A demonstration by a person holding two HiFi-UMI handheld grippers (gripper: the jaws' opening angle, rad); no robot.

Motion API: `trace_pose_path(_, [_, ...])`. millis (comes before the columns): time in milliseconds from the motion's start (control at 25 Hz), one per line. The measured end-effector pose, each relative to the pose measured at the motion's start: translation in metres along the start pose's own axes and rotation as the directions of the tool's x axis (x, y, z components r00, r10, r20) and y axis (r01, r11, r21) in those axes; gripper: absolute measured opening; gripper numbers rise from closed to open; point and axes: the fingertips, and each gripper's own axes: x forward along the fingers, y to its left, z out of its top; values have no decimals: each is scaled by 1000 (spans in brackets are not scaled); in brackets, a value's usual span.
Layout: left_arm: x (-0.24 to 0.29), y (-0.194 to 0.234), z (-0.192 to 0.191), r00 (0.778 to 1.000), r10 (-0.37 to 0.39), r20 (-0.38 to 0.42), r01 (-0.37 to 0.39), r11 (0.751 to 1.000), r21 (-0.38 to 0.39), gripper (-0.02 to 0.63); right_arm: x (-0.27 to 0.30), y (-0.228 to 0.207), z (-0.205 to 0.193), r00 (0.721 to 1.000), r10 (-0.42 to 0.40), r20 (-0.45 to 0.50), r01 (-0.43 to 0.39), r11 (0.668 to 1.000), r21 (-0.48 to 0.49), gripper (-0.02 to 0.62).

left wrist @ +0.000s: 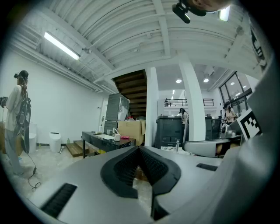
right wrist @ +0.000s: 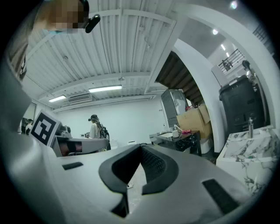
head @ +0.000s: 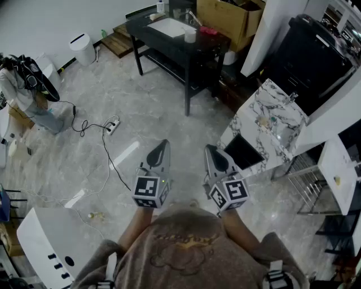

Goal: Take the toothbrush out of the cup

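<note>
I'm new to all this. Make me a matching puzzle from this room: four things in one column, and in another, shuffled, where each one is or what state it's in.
Things:
1. white cup
2. white bin
3. cardboard box
4. left gripper

Descriptions:
A. fingers shut, nothing between them
B. stands on the floor, left of the black table
C. brown, just beyond the black table
D. on top of the black table

Pairs: 1-D, 2-B, 3-C, 4-A
</note>
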Motion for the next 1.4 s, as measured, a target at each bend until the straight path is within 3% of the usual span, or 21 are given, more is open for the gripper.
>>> trace_pose_path(400, [-2, 24, -17, 1000, -24, -20, 25, 999, 39, 0, 12, 27, -8, 997, 72, 23, -72, 997, -1, 6])
trace_pose_path(680, [-1, 42, -31, 998, -44, -37, 44, 999, 20, 0, 20, 34, -19, 998, 49, 32, -49, 999, -3, 6])
trace_pose_path(1120, [40, 67, -40, 995, -92, -38, 92, 996, 16, 1, 73, 13, -15, 996, 28, 89, -30, 999, 21, 6])
trace_pose_path(1400, [97, 80, -29, 992, -124, -22, 124, 992, 18, 0, 121, -29, -7, 994, 18, 105, -22, 999, 31, 6])
